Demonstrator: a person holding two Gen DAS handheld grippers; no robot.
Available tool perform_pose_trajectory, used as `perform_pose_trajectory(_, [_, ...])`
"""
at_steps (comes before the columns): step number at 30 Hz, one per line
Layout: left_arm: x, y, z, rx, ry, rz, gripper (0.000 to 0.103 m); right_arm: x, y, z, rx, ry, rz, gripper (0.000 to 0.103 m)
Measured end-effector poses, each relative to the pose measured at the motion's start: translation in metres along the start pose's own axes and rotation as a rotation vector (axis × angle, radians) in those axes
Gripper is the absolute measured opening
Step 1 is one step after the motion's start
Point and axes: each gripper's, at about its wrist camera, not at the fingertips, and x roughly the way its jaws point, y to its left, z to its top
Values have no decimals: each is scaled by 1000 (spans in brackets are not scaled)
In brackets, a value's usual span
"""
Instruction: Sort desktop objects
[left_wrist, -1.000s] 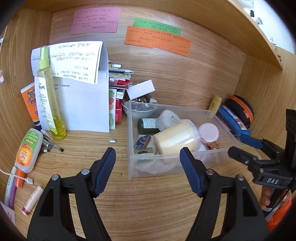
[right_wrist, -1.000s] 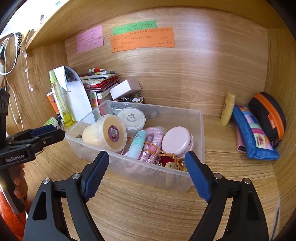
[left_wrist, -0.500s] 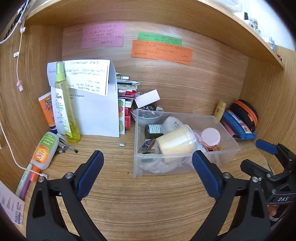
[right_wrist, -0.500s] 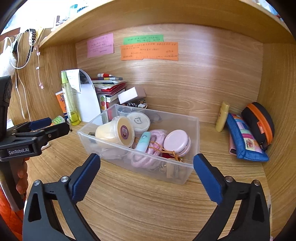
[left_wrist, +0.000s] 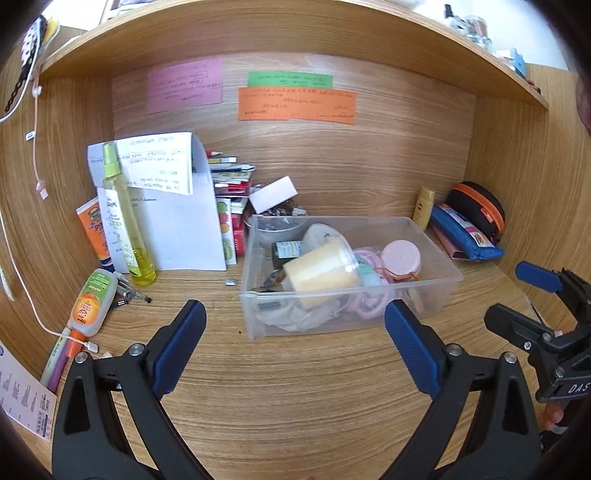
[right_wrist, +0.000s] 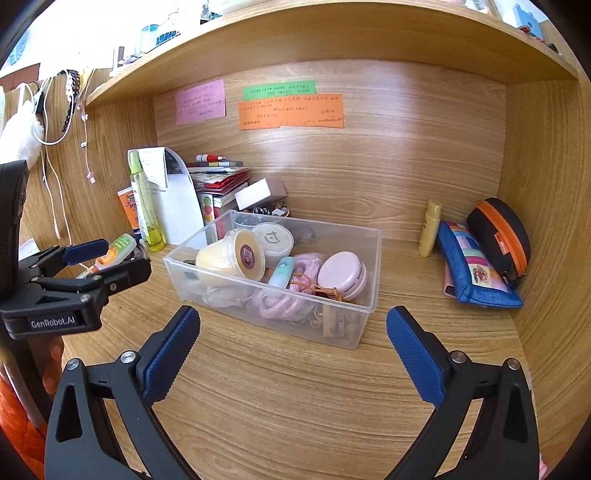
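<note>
Before the clear bin (left_wrist: 436, 295), left tool (left_wrist: 291, 325) and right tool (right_wrist: 291, 332) gape wide, empty

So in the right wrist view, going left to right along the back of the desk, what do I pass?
Orange tube → green spray bottle → white paper → clear bin → yellow bottle → blue pouch → black case.

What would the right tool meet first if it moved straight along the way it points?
Probably the near wall of the clear bin, though depth is uncertain. The right tool is open with nothing between its pads, and only bare desk lies before the bin.
</note>
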Motion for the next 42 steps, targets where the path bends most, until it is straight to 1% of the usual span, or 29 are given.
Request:
perform_pose_trajectory(4, [0,-8,-1,25,10,-24,98,-3,-4,0,7,-5,-3,101])
perform_pose_trajectory(9, [0,-12,0,20,9,-45,98,-5,-6,-1,12,-7,-5,101])
perform_pose_trajectory(17, [2,-15,1,35,24,-60,98,-2,-7,1,13,-2,0,101])
perform_pose_trajectory(28, [4,-13,1,30,47,-67,98,1,1,2,-15,4,9,101])
perform_pose_trajectory(42, [5,-15,-1,37,30,-58,98,4,3,2,-20,16,2,101])
